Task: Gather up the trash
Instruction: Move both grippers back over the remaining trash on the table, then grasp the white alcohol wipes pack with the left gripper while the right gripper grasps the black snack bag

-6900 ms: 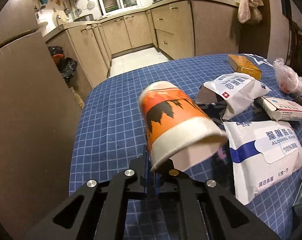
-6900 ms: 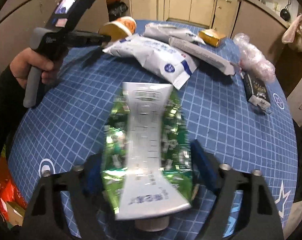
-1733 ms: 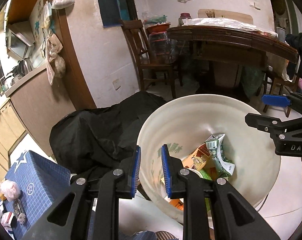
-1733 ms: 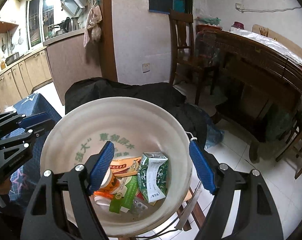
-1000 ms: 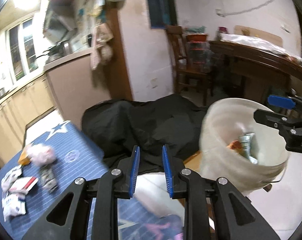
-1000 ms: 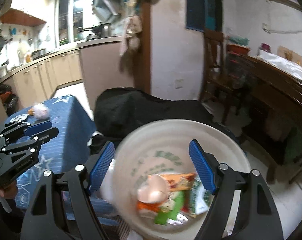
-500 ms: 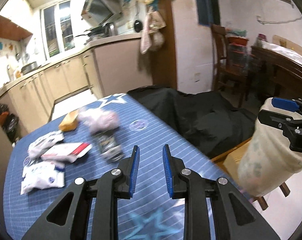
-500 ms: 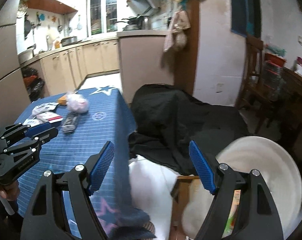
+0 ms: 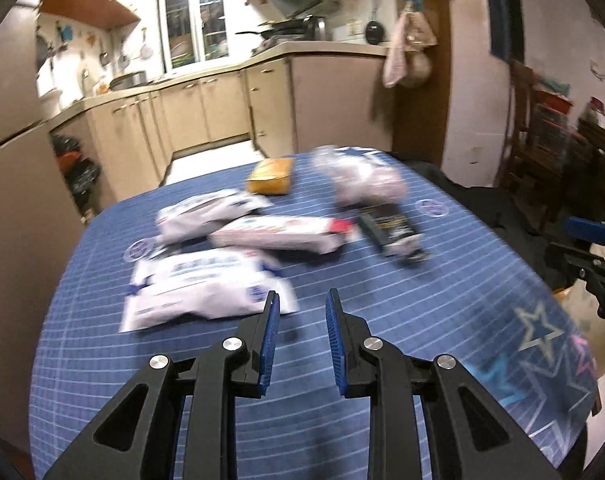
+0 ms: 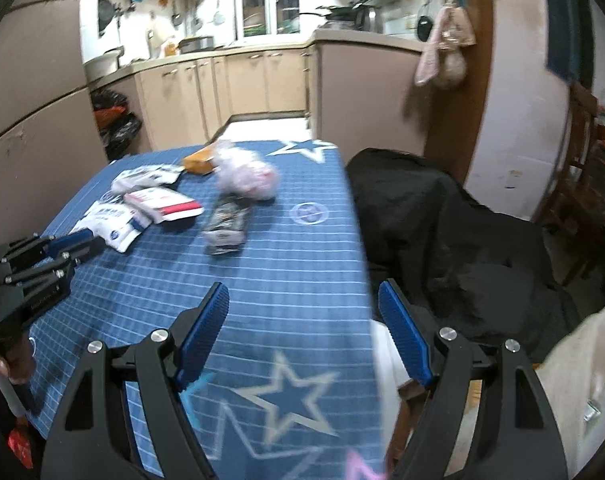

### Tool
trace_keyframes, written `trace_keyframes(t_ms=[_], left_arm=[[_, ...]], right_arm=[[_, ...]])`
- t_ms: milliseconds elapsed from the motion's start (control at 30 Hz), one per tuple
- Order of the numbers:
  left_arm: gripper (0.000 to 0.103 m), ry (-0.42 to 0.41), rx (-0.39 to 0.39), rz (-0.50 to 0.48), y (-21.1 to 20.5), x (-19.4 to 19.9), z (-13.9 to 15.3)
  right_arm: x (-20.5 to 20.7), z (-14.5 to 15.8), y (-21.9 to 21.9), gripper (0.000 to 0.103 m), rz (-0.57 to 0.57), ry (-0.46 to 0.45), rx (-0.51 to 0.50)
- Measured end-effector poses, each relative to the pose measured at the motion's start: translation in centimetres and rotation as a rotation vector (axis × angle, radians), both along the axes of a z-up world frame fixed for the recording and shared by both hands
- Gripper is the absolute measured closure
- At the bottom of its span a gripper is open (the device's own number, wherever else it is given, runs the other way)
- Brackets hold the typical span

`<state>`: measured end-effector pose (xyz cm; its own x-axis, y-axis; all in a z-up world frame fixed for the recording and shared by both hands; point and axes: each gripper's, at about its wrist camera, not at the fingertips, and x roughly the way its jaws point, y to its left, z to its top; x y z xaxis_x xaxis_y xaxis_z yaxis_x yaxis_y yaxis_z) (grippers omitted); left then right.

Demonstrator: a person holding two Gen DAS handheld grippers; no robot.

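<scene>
Your left gripper [image 9: 300,304] hangs over the near part of the blue checked tablecloth [image 9: 382,300], its blue pads a narrow gap apart with nothing between them. Your right gripper [image 10: 302,308] is spread wide and also empty, poised above the cloth's star-printed edge. Just beyond the left fingertips lies a white wipes packet [image 9: 206,288], the nearest piece of trash. Behind it sit a long white box with a red end [image 9: 278,234] and another white pouch [image 9: 210,212]. To their right a dark sachet [image 9: 394,232] lies just in front of a crumpled clear plastic bag [image 9: 366,180], and a yellow box [image 9: 270,176] rests at the far side. All of it is blurred. In your right view, a black cloth [image 10: 442,216] is draped beside the table, and the pale rim of a bucket [image 10: 582,380] shows at the lower right.
</scene>
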<state>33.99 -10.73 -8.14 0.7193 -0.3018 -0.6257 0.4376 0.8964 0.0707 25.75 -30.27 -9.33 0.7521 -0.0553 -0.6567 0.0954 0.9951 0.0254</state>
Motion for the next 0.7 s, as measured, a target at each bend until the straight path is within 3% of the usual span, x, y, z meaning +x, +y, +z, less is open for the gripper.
trace_keyframes(t_ms=[100,233,300,500,567,700], left_arm=[[0.067,-0.002,0.009,-0.013,3.2,1.0,0.4],[0.05,-0.047,0.12,-0.116,6.2,2.9,1.0],[0.048,-0.033,0.155,-0.202,7.2,4.2,0.9],[0.039,0.048,0.128,-0.44,8.6,7.6,0.8],[0.03,0.105,0.102,-0.533,8.5,8.4,0.8],[0.027,0.184,0.102,-0.695,8.0,10.0,0.9]], right_arm=[[0.7,-0.5,1.3,0.029,0.03,0.014,0.013],[1.1,-1.2,2.1,0.029,0.051,0.04,0.048],[1.4,-1.6,2.4,0.029,0.055,0.053,0.055],[2.1,-2.1,3.0,0.026,0.064,0.075,0.063],[2.3,-2.1,3.0,0.024,0.062,0.079,0.064],[2.7,-2.3,2.6,0.021,0.056,0.09,0.076]])
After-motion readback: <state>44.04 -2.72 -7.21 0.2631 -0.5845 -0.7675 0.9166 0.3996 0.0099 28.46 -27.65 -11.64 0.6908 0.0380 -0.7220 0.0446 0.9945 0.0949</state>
